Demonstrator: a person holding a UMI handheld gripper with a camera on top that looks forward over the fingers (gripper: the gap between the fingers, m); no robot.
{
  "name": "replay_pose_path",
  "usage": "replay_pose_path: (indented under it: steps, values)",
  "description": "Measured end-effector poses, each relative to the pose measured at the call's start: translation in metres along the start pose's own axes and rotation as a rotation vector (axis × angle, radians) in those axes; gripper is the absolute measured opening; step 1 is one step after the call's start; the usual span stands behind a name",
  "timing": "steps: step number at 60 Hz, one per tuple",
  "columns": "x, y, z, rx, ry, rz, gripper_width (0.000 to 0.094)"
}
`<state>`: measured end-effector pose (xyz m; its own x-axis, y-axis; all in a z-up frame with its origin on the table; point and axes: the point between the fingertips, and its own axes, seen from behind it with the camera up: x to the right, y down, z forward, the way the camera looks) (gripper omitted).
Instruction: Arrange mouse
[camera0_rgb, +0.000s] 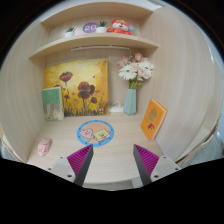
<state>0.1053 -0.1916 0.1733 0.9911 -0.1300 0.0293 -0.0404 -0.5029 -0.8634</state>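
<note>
On the pale wooden desk (112, 150), just ahead of the gripper (112, 160), lies a round blue mat (95, 132) with a light cartoon-like figure printed on it. The gripper's two fingers stand apart with nothing between them, their magenta pads (80, 158) facing each other across bare desk. No mouse shows anywhere in this view. Off beyond the left finger, near the desk's edge, sits a small pink object (44, 147), too small to tell what it is. Behind the mat, a yellow painting of flowers (78, 85) leans against the back wall, and a smaller greenish card (52, 102) stands propped in front of its left side. Beside the painting on the right is a tall light-blue vase (130, 100) holding a bunch of white and pink flowers (135, 70). Further right, an orange framed picture (153, 118) leans upright, well apart from the mat. Above, two wooden shelves (95, 45) cross the alcove; the upper one carries a small potted plant (101, 25) and what may be a red and white toy (120, 27).
</note>
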Motion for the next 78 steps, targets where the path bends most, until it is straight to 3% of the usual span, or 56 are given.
replay_pose_path:
  steps: [20, 31, 43, 60, 78]
  values:
    - [-0.141, 0.136, 0.015, -0.244, -0.162, -0.031, 0.0798]
    - [-0.253, 0.175, 0.02, -0.318, -0.299, -0.07, 0.0799]
    - [-0.346, 0.164, 0.06, -0.322, -0.38, -0.106, 0.0803]
    - [-0.391, 0.111, 0.135, -0.271, -0.353, -0.108, 0.0788]
    - [-0.388, 0.111, 0.16, -0.3, -0.292, -0.067, 0.0472]
